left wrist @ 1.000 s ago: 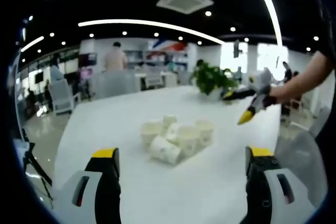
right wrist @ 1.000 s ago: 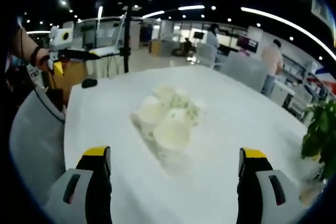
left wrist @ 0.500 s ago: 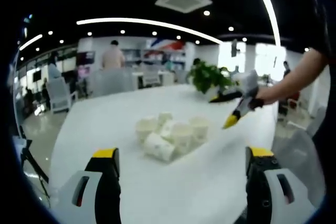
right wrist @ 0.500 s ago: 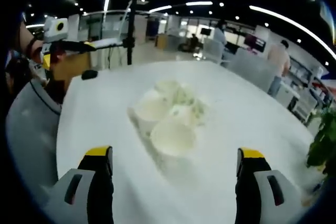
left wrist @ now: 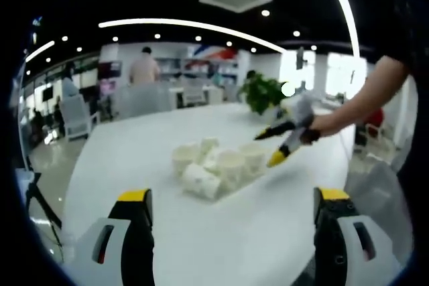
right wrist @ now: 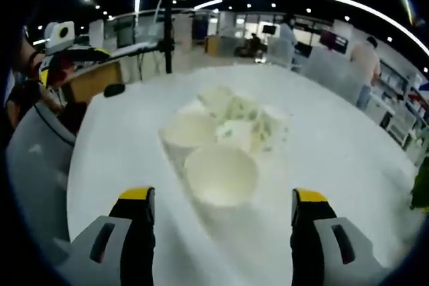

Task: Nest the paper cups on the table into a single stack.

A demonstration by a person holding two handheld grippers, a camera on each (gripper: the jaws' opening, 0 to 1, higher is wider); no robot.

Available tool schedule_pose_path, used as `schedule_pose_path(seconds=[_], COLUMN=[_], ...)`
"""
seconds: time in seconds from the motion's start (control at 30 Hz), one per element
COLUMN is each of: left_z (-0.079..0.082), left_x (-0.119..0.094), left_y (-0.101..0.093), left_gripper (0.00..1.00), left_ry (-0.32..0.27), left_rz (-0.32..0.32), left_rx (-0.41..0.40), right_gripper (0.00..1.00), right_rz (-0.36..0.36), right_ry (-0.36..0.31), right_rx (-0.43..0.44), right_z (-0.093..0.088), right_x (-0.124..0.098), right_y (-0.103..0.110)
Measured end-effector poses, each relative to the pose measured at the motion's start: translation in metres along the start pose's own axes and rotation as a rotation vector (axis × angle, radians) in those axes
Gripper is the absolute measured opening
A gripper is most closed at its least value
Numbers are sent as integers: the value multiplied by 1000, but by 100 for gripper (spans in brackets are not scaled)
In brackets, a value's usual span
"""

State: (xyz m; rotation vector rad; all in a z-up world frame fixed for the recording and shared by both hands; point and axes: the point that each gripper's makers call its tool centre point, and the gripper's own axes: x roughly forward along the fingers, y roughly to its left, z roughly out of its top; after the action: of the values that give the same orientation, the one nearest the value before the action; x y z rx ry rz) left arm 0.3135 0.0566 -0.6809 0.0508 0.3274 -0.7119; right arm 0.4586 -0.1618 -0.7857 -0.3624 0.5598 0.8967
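Several white paper cups (left wrist: 216, 164) are bunched together on the white table (left wrist: 134, 145); one of them (left wrist: 201, 182) lies on its side. My left gripper (left wrist: 233, 195) is held open, well short of the bunch. My right gripper (left wrist: 269, 147) comes in from the right, open, its yellow tips beside the cups. In the right gripper view, the nearest cup (right wrist: 221, 174) sits mouth up just ahead of the open right gripper (right wrist: 223, 195), with more cups (right wrist: 228, 118) behind it. The left gripper (right wrist: 74, 58) hangs far off at the left.
A potted plant (left wrist: 261, 92) stands at the table's far end. A small black object (right wrist: 115, 89) lies near the table edge, and a grey chair (right wrist: 33, 159) is beside it. Chairs and people fill the room behind.
My right gripper has moved in toward the cups, which now loom larger between its jaws; the jaws stand slightly narrower. The left gripper has held about still.
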Motion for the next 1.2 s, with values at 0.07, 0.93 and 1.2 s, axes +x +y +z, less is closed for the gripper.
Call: schedule_pose_path(seconds=[0.07, 0.93, 1.2], left_z=[-2, -6, -7], left_x=[0, -9, -10], left_y=[-1, -4, -6], left_gripper=[100, 100, 100], left_ry=[14, 1, -3], left_rz=[-4, 30, 31], left_rx=[5, -25, -27], right_gripper=[78, 49, 47], right_rz=[8, 66, 66], right_ry=[-1, 9, 20], right_rx=[17, -37, -37], right_z=[3, 6, 3], right_x=[1, 23, 20], right_y=[2, 11, 11])
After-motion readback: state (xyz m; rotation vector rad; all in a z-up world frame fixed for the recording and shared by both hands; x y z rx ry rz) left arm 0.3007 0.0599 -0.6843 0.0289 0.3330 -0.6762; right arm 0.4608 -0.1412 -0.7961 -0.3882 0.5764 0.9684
